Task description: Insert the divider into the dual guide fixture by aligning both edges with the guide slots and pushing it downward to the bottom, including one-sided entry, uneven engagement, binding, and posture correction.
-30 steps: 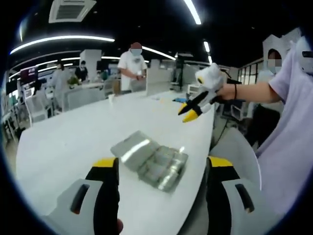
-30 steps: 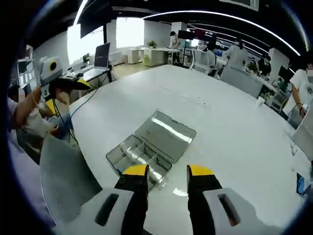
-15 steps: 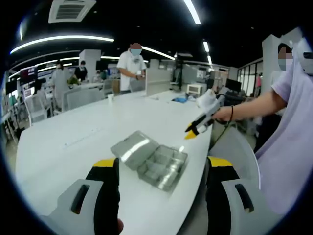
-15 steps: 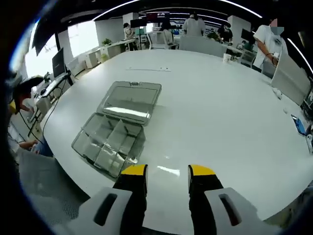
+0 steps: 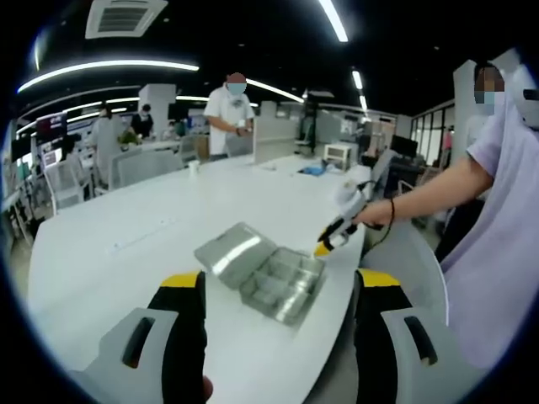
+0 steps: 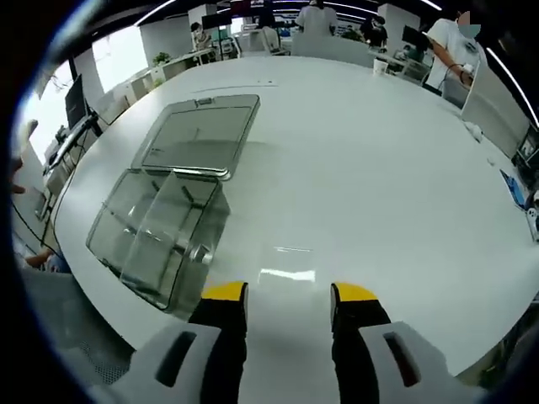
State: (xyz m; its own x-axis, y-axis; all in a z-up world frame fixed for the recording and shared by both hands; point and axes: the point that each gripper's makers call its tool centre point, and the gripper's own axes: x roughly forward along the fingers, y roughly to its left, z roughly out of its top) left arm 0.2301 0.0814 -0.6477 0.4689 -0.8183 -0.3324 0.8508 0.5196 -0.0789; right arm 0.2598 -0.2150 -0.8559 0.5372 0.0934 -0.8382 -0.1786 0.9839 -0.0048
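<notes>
The clear plastic box [image 6: 164,215] with its inner dividers [image 6: 156,227] lies open at the left of the right gripper view, its base near the lower left edge of the white surface [image 6: 370,168] and its flat lid [image 6: 200,135] folded out toward the upper left. In the left gripper view the same box [image 5: 261,272] sits at frame centre, lid to the left and compartments to the right, close to the surface's [image 5: 126,244] near edge. The left gripper [image 5: 278,290] rises from the bottom of its view with its yellow-tipped fingers [image 5: 181,280] spread wide and holding nothing, the box between and beyond them. To the right of the box, the right gripper [image 5: 323,247] reaches in from the right, held by a person's hand [image 5: 373,213], its tip just beside the box's right end; whether it touches cannot be told. In its own view the right gripper [image 6: 289,292] stands at bottom centre, fingers [image 6: 224,292] parted and empty, just right of the box. People stand at desks along the far upper edge in both views.
</notes>
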